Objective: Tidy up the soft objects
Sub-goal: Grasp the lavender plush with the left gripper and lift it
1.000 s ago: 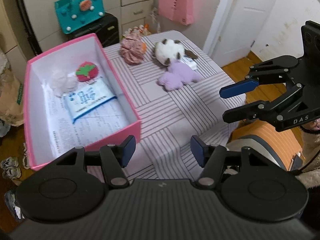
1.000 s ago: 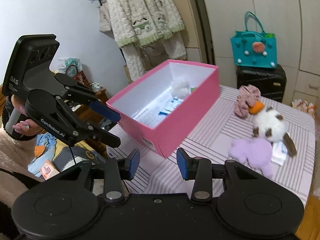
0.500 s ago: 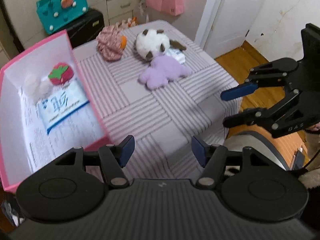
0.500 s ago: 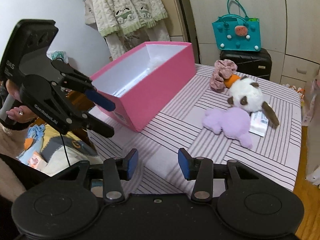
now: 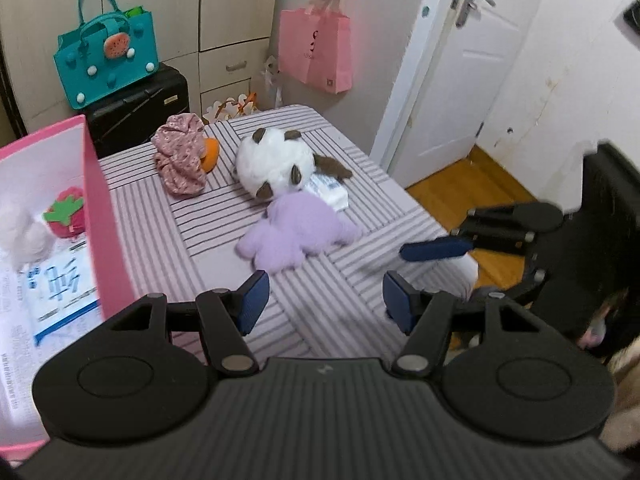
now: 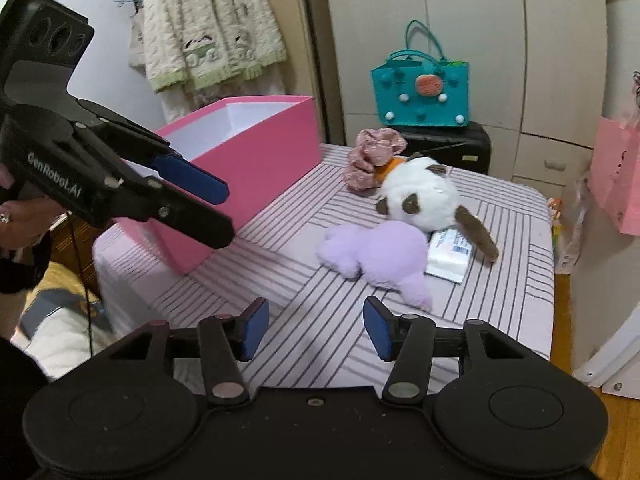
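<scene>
While both grippers hang in the air with nothing in them, the view from the left one has swung away from the pink box (image 5: 96,216) and over to the toys on the striped counter (image 5: 320,296). A second ago the box filled most of that view; now it sits at 9 o'clock and the purple plush (image 5: 296,236) lies just ahead at 12 o'clock. The left gripper (image 5: 322,300) has its jaws wide apart, and so does the right gripper (image 6: 316,330). From the right side, the purple plush (image 6: 376,260) is also at 12 o'clock, closer than it was. It touches the white and brown plush (image 5: 276,166) behind it, and a small tissue pack (image 5: 330,192) pokes out between the two. A pink cloth bundle (image 5: 180,164) with an orange bit lies a little farther back, at 11 o'clock. Inside the box there is already a red strawberry toy (image 5: 66,218), a white fluffy thing (image 5: 20,232) and a bigger tissue pack (image 5: 60,284). So some soft things look put away, and four are left on the counter. Both grippers have come nearer to them, so I think the purple plush is picked next, since it is the nearest. It is floppy and may sag when pinched at one edge, so a grab around its fat middle seems best.
</scene>
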The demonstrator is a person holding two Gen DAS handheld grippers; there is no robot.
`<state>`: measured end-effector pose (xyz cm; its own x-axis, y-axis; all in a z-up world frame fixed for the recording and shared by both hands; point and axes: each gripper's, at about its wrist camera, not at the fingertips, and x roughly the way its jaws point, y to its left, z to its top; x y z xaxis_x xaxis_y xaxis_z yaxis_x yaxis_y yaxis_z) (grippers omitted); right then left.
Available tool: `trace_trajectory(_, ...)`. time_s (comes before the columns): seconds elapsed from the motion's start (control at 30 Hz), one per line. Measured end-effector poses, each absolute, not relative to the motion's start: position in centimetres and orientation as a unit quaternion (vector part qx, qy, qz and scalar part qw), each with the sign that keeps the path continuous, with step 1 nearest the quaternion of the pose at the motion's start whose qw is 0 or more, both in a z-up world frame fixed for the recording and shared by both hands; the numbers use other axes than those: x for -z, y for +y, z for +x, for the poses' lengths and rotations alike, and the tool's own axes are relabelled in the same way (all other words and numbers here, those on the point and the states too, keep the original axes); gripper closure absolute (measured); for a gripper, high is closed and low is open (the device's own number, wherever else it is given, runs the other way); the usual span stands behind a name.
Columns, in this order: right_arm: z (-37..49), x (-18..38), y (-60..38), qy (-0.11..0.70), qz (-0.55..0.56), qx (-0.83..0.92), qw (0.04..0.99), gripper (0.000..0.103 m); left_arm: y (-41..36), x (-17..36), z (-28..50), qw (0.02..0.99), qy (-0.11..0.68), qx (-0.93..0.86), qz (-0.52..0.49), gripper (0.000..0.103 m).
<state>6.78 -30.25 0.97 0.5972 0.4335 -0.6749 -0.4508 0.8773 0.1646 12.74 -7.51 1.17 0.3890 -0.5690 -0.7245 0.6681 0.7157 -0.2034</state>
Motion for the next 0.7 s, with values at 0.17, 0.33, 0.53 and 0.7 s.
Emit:
trace_trajectory(0.17,8.2,0.6,-30.0,0.358,-0.036,-0.219,0.907,0.038,-9.2,0.2,14.0,0.831,0.419,0.363,0.04,0.041)
trace_trajectory(0.33,9.8,1.9,-30.3,0.348,-0.051,-0.202,0.914,0.032,-10.3,2.1,15.4,0.826,0.437,0.355,0.023,0.041)
trace_trajectory(0.53,11.6,3.7,-30.8,0.35,-0.045,-0.188,0.917,0.032,-11.2,4.1,17.5,0.832,0.443,0.334,0.008,0.041)
trace_trajectory(0.7,12.7,4.9,-30.7,0.354,-0.042,-0.187,0.915,0.03,-11.9,5.2,19.3,0.844,0.437,0.31,0.005,0.041)
